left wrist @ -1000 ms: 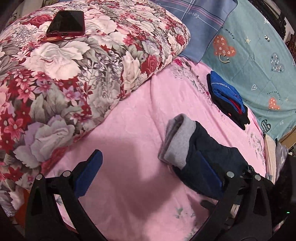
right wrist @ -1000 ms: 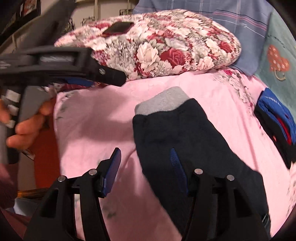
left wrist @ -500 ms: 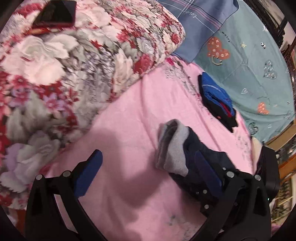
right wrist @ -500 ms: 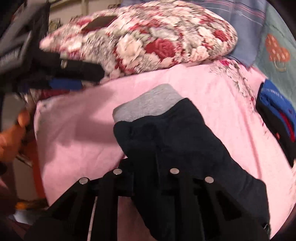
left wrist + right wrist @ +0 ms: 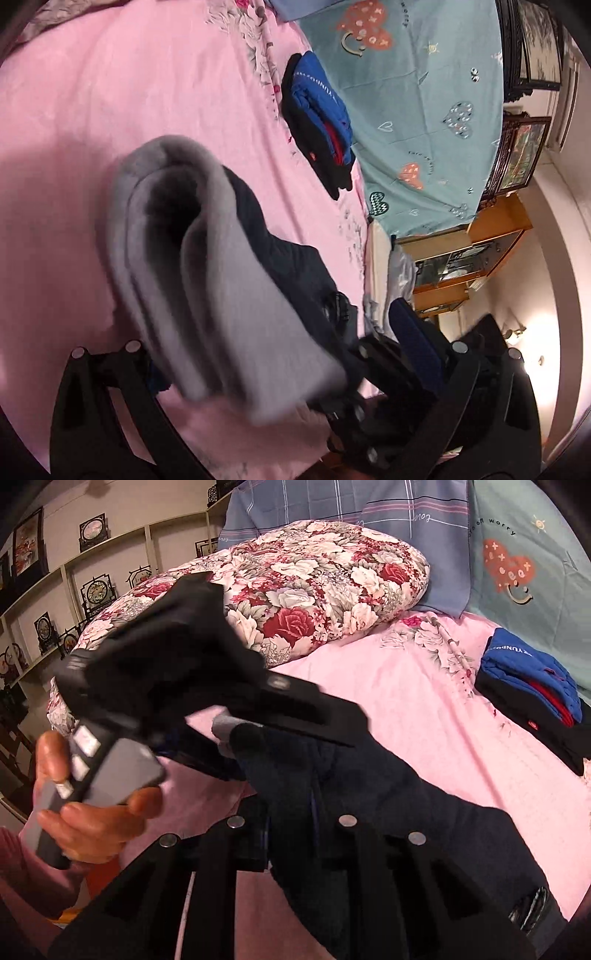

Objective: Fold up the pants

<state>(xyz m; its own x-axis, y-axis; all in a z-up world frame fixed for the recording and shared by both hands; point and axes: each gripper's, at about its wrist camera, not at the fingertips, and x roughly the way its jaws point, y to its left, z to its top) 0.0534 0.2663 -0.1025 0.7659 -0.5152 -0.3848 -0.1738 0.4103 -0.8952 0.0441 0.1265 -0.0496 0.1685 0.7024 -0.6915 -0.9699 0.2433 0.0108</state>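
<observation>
Nearest, the right gripper (image 5: 295, 823) is pressed together on the dark navy cloth of the pants (image 5: 369, 812), fingers close with the fabric pinched between them, low over the pink bedsheet (image 5: 424, 701). The left gripper (image 5: 280, 354) sits just beside it: its fingers stand apart on either side of the grey cuffed end of the pants (image 5: 207, 280), which bulges up between them. Whether they are bearing on that cloth I cannot tell; the view is blurred there. From the right wrist view a hand (image 5: 85, 823) holds the left tool's handle, pink sleeve below. The pants are bunched and partly lifted at the near edge of the bed, already folded thick. Further back on the sheet, well apart, lies a folded stack of blue and black clothes (image 5: 532, 686). Beyond that, a floral quilt (image 5: 314, 590) rolled up, then teal and blue bedding against the wall. Risks, as I judge them: the two tools are crowded close and could knock together; the thick grey roll may slip free if the left fingers close on only the outer layer; a one-sided pull would let the fold open.
</observation>
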